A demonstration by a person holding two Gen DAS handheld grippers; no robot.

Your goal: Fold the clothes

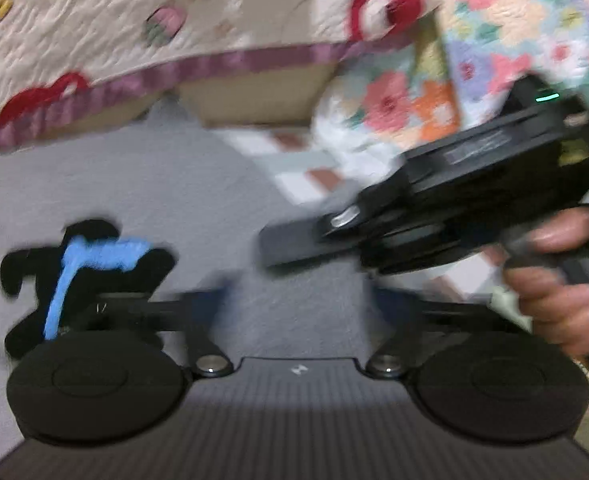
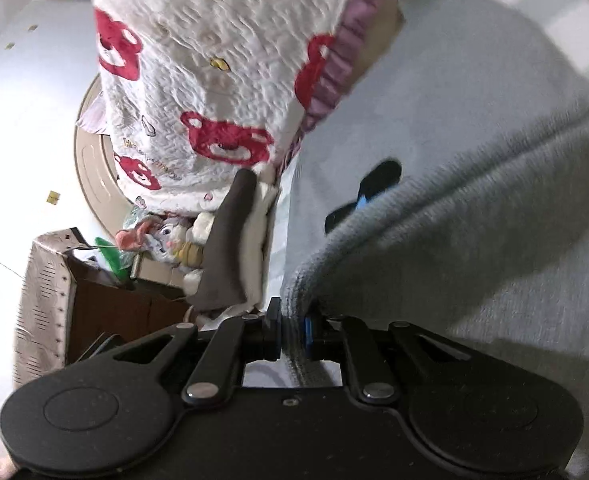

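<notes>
— Across the bed, what lies there?
— Bear-print quilt behind; grey sweater spread in front, black-and-blue logo on it.
— Right gripper?
— Clamped on the sweater's ribbed hem, lifting a fold.
— Left gripper?
— Fingers spread wide over the sweater, gripping nothing; heavy blur.

The sweatshirt is pale grey, its printed motif black with a bright blue streak. The quilt is cream with red bear faces (purple ruffle edge). A second quilt shows pink-and-orange flowers.
</notes>
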